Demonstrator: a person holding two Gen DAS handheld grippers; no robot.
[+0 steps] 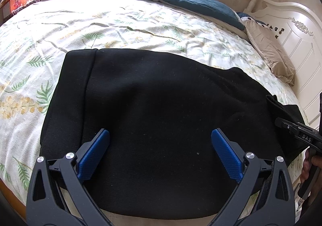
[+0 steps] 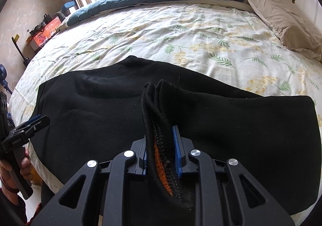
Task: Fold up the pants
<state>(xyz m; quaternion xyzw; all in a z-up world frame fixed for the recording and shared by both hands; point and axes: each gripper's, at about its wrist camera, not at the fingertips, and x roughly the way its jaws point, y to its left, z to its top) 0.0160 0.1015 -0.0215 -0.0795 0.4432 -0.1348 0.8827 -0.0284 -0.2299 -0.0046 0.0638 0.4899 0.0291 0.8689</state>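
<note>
left gripper [image 1: 160, 135] jaws apart, right gripper [image 2: 161, 133] clamped

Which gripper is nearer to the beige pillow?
Right. The right gripper grips the pants' edge on the side toward the pillow; the left gripper hangs open farther away.

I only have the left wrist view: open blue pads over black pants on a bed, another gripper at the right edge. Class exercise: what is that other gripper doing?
Observer: The right gripper is shut on a bunched edge of the black pants, lifted off the rest of the cloth.
Operator: Anything visible inside that bunch?
Observer: Yes, an orange lining shows between the black layers.
Operator: And my own gripper, seen from there?
Observer: The left gripper sits at the pants' left edge, held by a hand; whether it touches the cloth I cannot tell.
</note>
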